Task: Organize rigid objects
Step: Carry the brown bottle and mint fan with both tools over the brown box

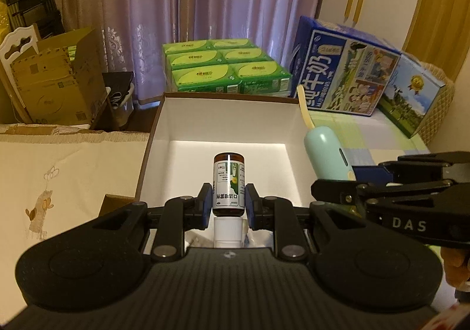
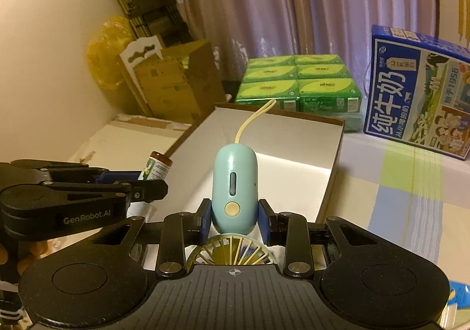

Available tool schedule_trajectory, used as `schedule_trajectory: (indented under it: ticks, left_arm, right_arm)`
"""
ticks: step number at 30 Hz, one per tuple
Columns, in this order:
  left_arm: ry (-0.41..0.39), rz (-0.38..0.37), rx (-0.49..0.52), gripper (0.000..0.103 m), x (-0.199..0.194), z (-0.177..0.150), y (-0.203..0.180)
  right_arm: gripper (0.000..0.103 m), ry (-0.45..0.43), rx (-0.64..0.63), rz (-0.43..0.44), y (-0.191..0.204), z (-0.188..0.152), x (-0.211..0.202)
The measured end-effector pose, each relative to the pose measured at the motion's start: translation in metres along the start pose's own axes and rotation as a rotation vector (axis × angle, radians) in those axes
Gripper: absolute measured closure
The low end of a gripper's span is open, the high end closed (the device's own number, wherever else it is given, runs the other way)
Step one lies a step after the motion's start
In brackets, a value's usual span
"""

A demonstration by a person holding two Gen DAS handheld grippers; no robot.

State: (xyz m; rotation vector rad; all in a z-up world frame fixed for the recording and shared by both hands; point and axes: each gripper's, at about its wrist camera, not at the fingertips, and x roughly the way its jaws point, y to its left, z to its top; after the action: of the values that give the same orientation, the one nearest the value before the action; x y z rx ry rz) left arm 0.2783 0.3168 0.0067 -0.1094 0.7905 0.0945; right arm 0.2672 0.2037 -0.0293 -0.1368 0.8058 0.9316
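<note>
My left gripper [image 1: 228,203] is shut on a brown spray bottle [image 1: 229,183] with a white cap toward the camera, held above the open white-lined box [image 1: 164,130]. The bottle also shows in the right wrist view [image 2: 155,168]. My right gripper [image 2: 235,217] is shut on a mint-green handheld fan [image 2: 234,183] by its handle, its yellow strap [image 2: 249,121] pointing toward the box [image 2: 335,151]. The fan [image 1: 326,153] and the right gripper [image 1: 352,183] show at the right of the left wrist view, beside the box's right wall.
Green tissue packs [image 1: 226,65] and a blue milk carton [image 1: 343,77] stand behind the box. Cardboard boxes [image 1: 55,86] sit at the back left. An embroidered cloth [image 1: 67,171] covers the surface left of the box; a checked cloth [image 2: 411,198] lies to the right.
</note>
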Motion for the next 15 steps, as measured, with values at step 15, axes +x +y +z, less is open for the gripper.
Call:
schedule_trajectory:
  ticks: [15]
  left_arm:
    - [0.139, 0.003, 0.042, 0.084, 0.106, 0.037, 0.023]
  right_arm:
    - [0.073, 0.111, 0.021, -0.107, -0.034, 0.037, 0.106]
